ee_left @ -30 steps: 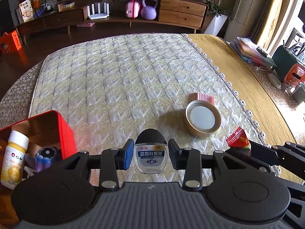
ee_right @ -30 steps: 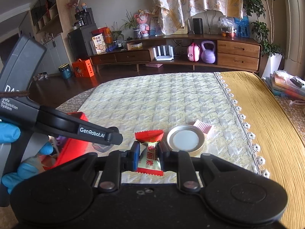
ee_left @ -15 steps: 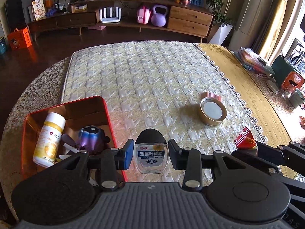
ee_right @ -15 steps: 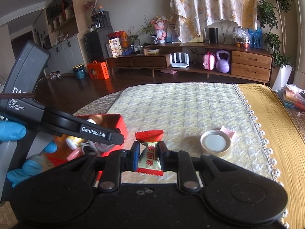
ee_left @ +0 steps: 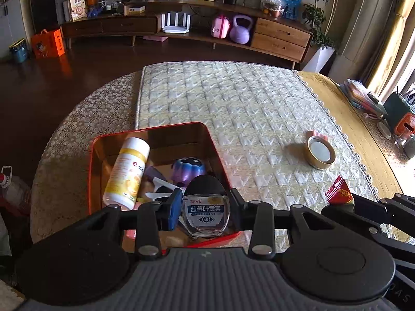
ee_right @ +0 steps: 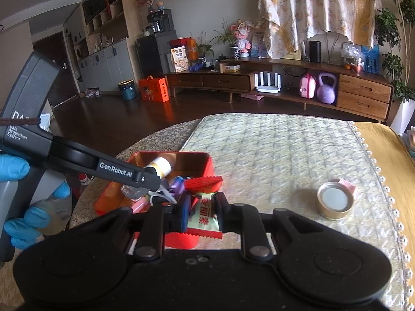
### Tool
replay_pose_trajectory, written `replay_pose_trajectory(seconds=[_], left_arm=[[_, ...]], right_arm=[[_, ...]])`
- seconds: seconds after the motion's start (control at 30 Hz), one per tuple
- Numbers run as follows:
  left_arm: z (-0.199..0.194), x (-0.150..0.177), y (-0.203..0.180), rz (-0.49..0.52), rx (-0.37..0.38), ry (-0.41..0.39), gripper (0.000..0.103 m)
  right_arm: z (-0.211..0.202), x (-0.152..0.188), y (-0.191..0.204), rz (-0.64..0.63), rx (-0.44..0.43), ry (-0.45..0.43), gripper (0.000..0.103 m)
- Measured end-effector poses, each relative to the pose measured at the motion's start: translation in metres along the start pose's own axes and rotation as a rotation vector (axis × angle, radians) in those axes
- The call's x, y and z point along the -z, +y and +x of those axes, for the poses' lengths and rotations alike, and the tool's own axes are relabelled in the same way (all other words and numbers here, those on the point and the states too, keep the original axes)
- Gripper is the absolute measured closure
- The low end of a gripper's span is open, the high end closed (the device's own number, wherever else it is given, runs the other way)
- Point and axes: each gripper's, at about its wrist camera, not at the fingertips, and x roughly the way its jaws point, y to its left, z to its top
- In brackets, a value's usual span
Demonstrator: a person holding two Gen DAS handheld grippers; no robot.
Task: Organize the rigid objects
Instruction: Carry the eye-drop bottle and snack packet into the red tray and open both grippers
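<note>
The left gripper (ee_left: 205, 211) clamps a squat clear-glass eye-drop bottle (ee_left: 205, 215), black cap pointing away, over the red metal tin (ee_left: 212, 140). The right gripper (ee_right: 201, 213) pinches a crinkly wrapped candy (ee_right: 203, 213) upright, beside the tin. A blue-gloved hand (ee_right: 15, 189) grips the left handle.

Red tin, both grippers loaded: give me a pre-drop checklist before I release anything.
1. Left gripper clamped on the eye-drop bottle: ok.
2. Right gripper clamped on the wrapped candy: ok.
3. Bottle above the red tin: ok.
4. Candy above the tin: cannot tell, seems at its near edge.
5. Landing space beside the white pill bottle and purple toy: cannot tell, tin crowded.
6. Gold lid collected: not ok.
</note>
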Motion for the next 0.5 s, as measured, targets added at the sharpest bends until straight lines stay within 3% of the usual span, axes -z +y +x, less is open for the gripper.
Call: replay_pose_trajectory(seconds=[0.5], left_arm=[[0.015,0.012,0.066,-0.071,-0.066,0.038,0.065]], right_arm=[[0.046,0.004,0.034,-0.017,-0.043,0.082,0.083]])
